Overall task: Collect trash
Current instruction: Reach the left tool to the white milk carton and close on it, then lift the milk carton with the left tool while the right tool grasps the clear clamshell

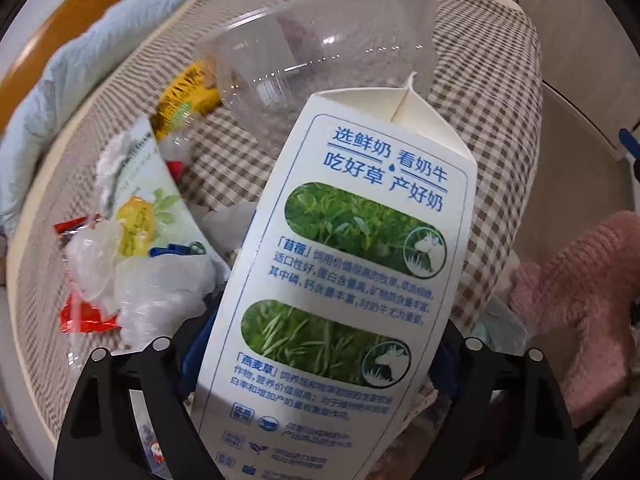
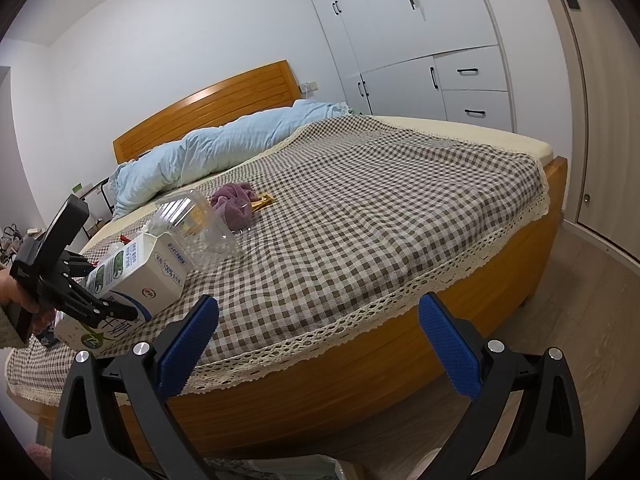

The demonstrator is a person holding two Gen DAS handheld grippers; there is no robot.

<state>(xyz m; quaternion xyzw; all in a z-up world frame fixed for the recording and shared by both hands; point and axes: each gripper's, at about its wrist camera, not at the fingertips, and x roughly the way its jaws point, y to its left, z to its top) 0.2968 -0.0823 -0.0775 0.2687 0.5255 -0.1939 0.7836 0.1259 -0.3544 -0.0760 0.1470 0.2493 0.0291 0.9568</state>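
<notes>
The milk carton [image 1: 340, 264] is clamped between the fingers of the left gripper [image 1: 316, 364], its white side panel with blue Chinese print and two green grass pictures filling the middle of the left wrist view and its opened gable top pointing away from the camera. From the right wrist view the same carton [image 2: 136, 276] is at the near left corner of the bed, at the level of the checked bedspread [image 2: 360, 216], with the black left gripper [image 2: 80, 292] pinching its lower end and a hand [image 2: 16, 292] behind the tool. Just beyond the carton lies a clear plastic clamshell container [image 1: 316, 52], and to its left a loose heap of litter: a yellow snack wrapper [image 1: 188, 96], a pale green packet [image 1: 152, 184], crumpled clear plastic bags [image 1: 156, 288] and a red wrapper [image 1: 86, 316], all on the bedspread. A pink fuzzy cloth [image 1: 588, 292] lies to the right, off the bed's edge. Further up the bed are a purple cloth [image 2: 236, 204], a rolled light blue duvet [image 2: 212, 148] and the wooden headboard [image 2: 208, 100]. The right gripper [image 2: 318, 344] is off the foot of the bed, its blue-padded fingers [image 2: 188, 340] spread wide with nothing between them. White wardrobes [image 2: 420, 48] line the far wall.
</notes>
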